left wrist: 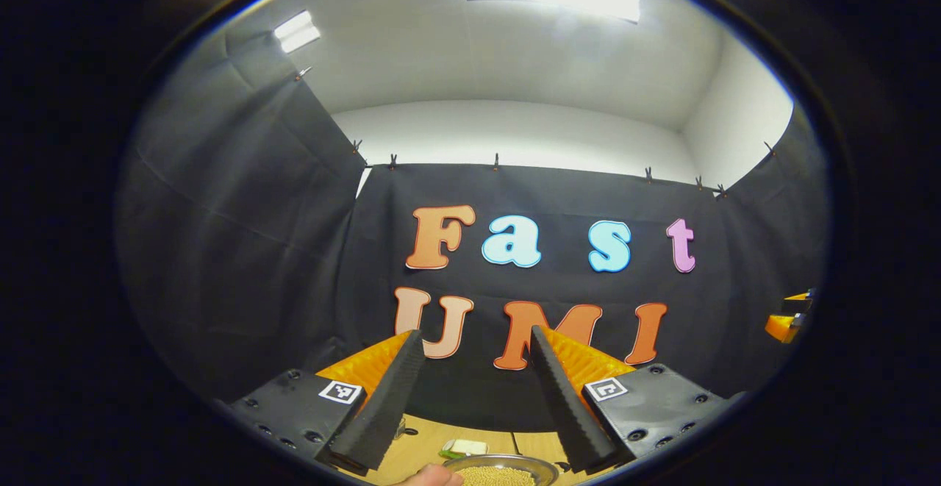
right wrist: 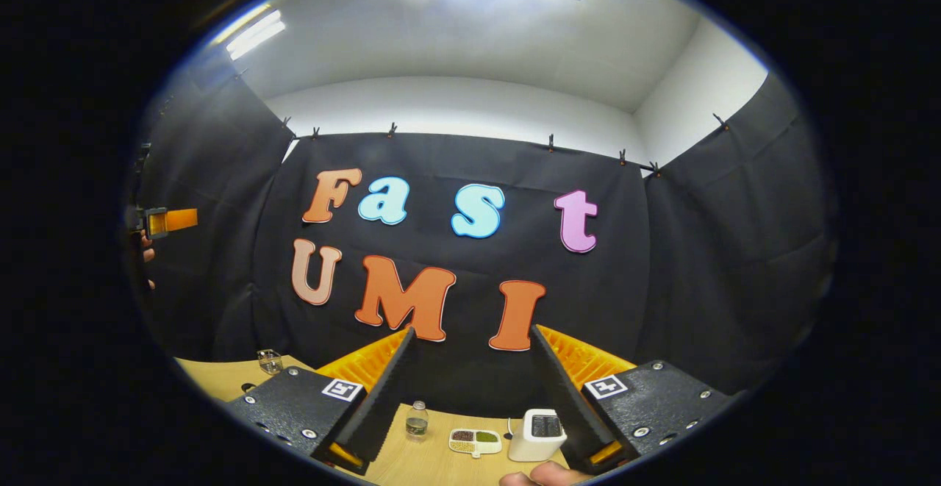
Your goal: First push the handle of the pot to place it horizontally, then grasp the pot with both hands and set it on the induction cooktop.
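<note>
Metal-rimmed pot (left wrist: 501,470) of pale grains on wooden table (left wrist: 423,442), between parted left gripper (left wrist: 474,398) fingers.

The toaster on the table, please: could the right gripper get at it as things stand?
Probably yes: the right gripper is open and holds nothing, and the toaster stands on the table between its fingers with nothing in front.

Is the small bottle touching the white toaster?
Apart. The right gripper view shows the bottle and toaster standing on the table with a divided dish lying between them.
</note>
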The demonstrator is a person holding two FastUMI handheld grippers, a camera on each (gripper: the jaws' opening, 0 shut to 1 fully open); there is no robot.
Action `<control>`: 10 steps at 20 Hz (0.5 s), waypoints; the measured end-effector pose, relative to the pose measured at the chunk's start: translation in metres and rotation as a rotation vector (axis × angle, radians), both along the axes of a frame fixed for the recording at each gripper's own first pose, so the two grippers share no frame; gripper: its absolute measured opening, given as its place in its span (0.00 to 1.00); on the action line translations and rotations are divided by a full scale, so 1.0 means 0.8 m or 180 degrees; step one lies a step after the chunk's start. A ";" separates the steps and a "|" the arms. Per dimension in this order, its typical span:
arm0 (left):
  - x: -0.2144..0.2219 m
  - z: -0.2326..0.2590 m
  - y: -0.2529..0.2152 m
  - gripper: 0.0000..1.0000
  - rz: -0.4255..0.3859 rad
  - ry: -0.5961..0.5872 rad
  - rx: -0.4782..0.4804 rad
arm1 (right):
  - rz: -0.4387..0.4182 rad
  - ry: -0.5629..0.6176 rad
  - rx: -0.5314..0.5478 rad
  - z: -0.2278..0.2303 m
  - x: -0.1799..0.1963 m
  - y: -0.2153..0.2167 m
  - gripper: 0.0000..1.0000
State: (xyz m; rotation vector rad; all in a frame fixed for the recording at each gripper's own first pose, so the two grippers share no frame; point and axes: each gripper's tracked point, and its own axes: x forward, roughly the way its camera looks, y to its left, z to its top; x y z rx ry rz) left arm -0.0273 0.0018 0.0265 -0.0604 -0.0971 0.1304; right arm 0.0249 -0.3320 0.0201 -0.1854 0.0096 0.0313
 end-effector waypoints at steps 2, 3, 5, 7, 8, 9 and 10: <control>0.006 -0.009 0.000 0.97 0.0000 0.0041 -0.0007 | 0.0023 -0.0049 -0.0017 0.001 -0.001 -0.001 0.94; 0.009 -0.013 -0.002 0.97 -0.0009 0.0062 -0.0012 | 0.0036 -0.0061 -0.0034 0.000 -0.001 -0.002 0.94; 0.013 -0.019 0.002 0.97 0.0013 0.0094 -0.0033 | 0.0055 -0.0053 -0.0057 -0.003 -0.002 -0.002 0.94; 0.019 -0.026 0.002 0.94 0.0004 0.0109 -0.0048 | 0.0083 -0.0022 -0.0068 -0.007 -0.003 0.001 0.94; 0.021 -0.030 -0.001 0.92 -0.0051 0.0118 -0.0052 | 0.0092 -0.0020 -0.0071 -0.007 -0.004 0.002 0.94; 0.027 -0.030 -0.009 0.95 -0.0150 0.0100 -0.0090 | 0.0099 -0.0018 -0.0069 -0.009 -0.004 0.002 0.94; 0.030 -0.033 -0.014 0.95 -0.0211 0.0100 -0.0127 | 0.0111 -0.0009 -0.0067 -0.013 -0.003 0.003 0.94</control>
